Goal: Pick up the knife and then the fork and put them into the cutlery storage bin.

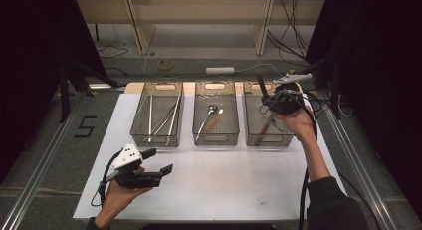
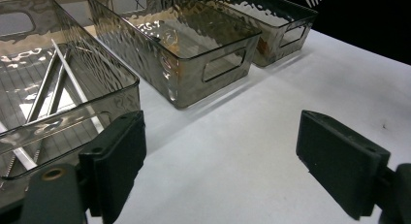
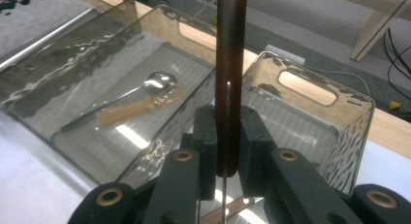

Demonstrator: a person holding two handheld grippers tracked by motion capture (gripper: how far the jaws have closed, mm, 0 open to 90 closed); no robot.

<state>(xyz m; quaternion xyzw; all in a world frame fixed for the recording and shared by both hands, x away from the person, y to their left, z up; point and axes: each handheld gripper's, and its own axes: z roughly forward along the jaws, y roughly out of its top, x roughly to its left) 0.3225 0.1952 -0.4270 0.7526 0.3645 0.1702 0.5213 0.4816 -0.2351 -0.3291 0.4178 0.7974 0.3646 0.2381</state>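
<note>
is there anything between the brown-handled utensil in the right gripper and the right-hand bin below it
Nothing visible. The right gripper holds the brown-handled utensil upright, directly over the right-hand bin. That bin already holds another brown-handled piece lying on its floor, with open space beside it.

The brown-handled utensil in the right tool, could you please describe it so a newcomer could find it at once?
On the white table stand three clear bins; look above the right bin. The right tool is shut on the brown-handled utensil, holding it upright, while the other cutlery lies flat inside bins.
</note>
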